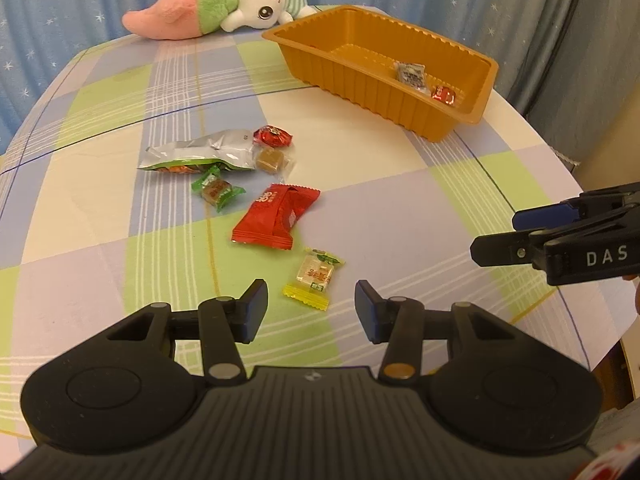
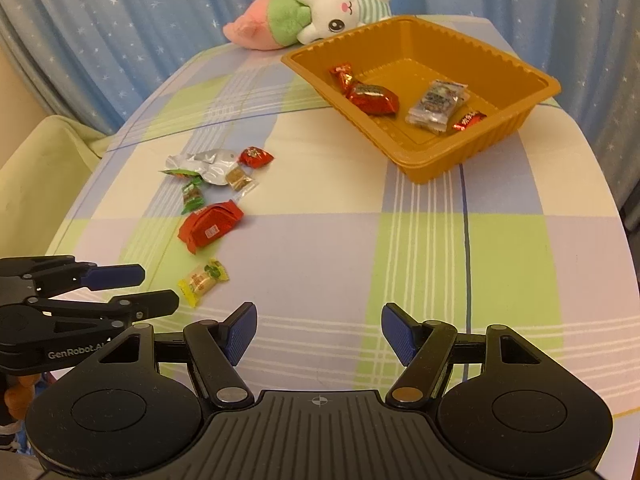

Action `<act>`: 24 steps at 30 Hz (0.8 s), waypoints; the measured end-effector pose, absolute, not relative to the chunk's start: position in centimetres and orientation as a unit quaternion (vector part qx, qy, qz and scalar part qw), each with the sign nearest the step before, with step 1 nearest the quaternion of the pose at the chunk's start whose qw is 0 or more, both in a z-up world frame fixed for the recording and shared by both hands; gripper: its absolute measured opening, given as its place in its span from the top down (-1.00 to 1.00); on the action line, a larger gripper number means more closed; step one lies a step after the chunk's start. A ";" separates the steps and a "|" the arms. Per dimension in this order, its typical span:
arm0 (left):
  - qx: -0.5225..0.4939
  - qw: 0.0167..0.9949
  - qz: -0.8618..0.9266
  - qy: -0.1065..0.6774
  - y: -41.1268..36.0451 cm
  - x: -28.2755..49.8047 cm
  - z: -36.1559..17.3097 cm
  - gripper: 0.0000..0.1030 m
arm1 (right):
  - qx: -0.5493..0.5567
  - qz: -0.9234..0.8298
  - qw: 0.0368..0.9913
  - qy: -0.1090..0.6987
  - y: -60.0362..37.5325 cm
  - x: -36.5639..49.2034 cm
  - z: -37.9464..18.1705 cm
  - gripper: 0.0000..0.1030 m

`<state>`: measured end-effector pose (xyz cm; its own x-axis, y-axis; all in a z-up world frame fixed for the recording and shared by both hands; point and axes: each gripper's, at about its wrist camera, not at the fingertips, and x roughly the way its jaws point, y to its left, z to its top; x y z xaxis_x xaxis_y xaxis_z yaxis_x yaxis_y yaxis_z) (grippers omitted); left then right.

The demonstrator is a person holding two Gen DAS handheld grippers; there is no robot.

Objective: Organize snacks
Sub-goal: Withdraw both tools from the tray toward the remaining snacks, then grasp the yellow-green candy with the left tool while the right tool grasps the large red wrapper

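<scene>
Left gripper [image 1: 311, 307] is spread wide w/ nothing between its fingers, low over the checked tablecloth [image 1: 400, 208], a yellow-wrapped candy [image 1: 315, 276] lying just ahead of the tips. Right gripper [image 2: 319, 332] is likewise spread & empty, over bare cloth, well apart from the snacks. Beyond the yellow candy lie a red packet [image 1: 276, 216], green-wrapped candy [image 1: 216, 191], silver pouch [image 1: 200, 154], brown caramel [image 1: 271, 160] & red candy [image 1: 273, 136]; farther right, the orange tray [image 2: 472, 156] holds 2 red candies, a clear packet [image 2: 436, 106] & a small red bar, w/ a plush bunny [image 2: 340, 10] behind it.
</scene>
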<state>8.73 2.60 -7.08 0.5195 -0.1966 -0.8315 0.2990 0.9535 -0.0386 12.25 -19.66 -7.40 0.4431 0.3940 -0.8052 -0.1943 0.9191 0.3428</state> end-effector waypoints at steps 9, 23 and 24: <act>0.074 0.863 -0.150 0.476 2.0 9.8 -8.5 0.18 | 0.109 0.161 0.841 0.505 -20.1 12.4 -7.8 -0.34; 0.090 0.854 -0.162 0.487 1.3 12.0 -10.1 0.32 | 0.113 0.153 0.840 0.508 -20.2 12.7 -8.0 -0.34; 0.091 0.853 -0.163 0.488 1.2 12.1 -10.2 0.34 | 0.113 0.152 0.840 0.508 -20.2 12.7 -8.0 -0.34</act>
<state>12.10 1.22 -10.21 0.4712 -0.1897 -0.8614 0.3671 0.9302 -0.0041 12.72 -20.21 -8.04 0.4365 0.3710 -0.8196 -0.1412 0.9280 0.3449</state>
